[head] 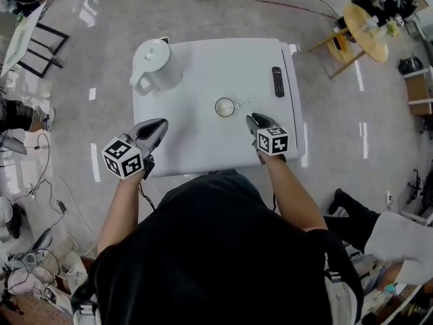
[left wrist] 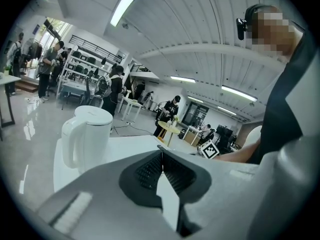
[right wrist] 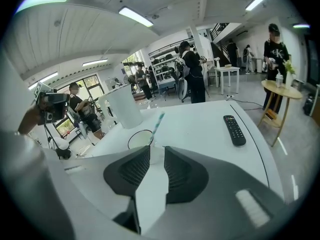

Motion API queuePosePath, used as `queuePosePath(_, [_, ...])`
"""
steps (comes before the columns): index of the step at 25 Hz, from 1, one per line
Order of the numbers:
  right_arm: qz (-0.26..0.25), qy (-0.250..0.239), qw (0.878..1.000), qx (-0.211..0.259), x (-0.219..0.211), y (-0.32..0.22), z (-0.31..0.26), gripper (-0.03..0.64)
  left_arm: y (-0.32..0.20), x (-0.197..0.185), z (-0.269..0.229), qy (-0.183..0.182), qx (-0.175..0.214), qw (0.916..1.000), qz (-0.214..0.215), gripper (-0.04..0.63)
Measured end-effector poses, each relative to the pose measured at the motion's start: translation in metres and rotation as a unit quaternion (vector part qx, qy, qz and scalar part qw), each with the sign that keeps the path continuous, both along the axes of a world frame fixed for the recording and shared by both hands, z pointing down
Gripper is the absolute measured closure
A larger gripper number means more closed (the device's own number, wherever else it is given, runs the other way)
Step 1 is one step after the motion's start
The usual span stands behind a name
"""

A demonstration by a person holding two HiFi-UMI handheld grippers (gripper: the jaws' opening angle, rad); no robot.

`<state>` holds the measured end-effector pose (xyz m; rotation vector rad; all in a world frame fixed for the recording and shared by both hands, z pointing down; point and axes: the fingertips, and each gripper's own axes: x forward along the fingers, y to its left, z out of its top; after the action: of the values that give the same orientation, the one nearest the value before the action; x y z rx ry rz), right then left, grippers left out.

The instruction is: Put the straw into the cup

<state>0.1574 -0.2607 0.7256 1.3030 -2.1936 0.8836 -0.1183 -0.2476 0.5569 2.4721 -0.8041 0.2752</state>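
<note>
Straw (right wrist: pixel 158 121) leans inside cup (head: pixel 224 107) on bench (head: pixel 203 66); task apparently complete. Right gripper (head: pixel 252 119) jaws narrowly apart, empty; left gripper (head: pixel 161 124) jaws together, empty.

No readable words, brands or numbers anywhere: only wordless black-and-white square markers on the left gripper (head: pixel 161 124) and right gripper (head: pixel 252 119), remote (head: pixel 277 81) buttons too small.

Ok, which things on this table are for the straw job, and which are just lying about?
For the job: cup, straw.
Just lying about: kettle, remote.
</note>
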Motion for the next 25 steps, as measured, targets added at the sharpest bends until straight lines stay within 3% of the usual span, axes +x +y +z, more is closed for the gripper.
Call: queuePosePath(25, [-0.011, 0.008, 0.998, 0.055, -0.005, 0.047, -0.066, 0.503, 0.043, -0.009, -0.034, -0.003, 0.044, 0.9989, 0.018, 0.592])
